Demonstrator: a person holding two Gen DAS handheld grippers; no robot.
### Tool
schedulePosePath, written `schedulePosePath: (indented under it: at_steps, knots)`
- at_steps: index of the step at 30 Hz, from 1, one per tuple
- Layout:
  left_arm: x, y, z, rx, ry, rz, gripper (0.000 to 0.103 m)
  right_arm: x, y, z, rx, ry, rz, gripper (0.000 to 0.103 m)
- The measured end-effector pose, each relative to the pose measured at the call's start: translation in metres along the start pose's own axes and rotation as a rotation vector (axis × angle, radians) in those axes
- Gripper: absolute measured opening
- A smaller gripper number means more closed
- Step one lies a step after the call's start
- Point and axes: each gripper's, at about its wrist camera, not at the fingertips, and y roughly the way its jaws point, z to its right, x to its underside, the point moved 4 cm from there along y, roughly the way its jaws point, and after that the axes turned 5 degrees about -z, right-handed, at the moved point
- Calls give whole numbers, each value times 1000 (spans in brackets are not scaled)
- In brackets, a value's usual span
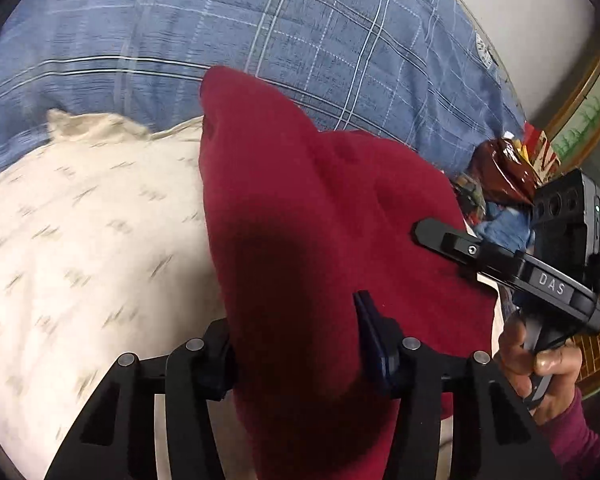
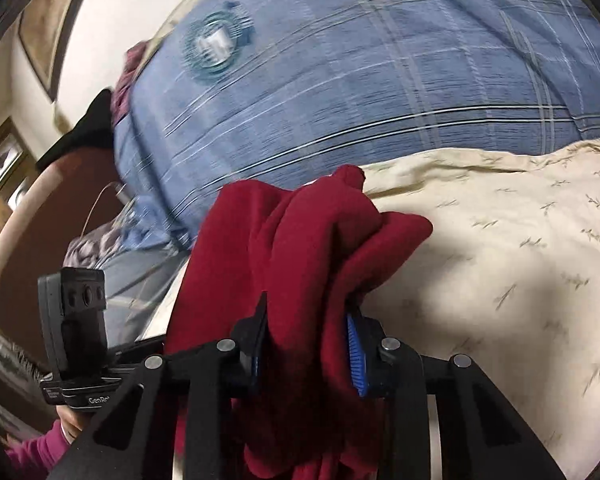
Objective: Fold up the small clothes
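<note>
A dark red garment hangs bunched between both grippers above a cream patterned bedsheet. My left gripper is shut on the red cloth, which drapes over and hides most of its fingers. My right gripper is shut on a thick fold of the same red garment, with blue pads pressing its sides. The right gripper also shows in the left wrist view, its finger lying against the cloth's right edge. The left gripper's body shows in the right wrist view.
A large blue plaid pillow lies behind the sheet, also in the right wrist view. Glossy brown packaging and clutter sit at the bed's right side. Framed pictures hang on the wall.
</note>
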Motion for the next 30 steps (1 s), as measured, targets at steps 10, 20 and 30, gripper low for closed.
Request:
schedulePosePath:
  at_steps: [10,20,30]
  knots:
    - [45,-11,-34,-140,-106,7,61,47,0,-24,203,-68,-38,45]
    - [54,-20,-4,-327,-22,108,71,87,2,-90,370,-380,-48,33]
    - [84,-50,7,-438,-7,193,72,95,-4,-59,318,-214,-14,40]
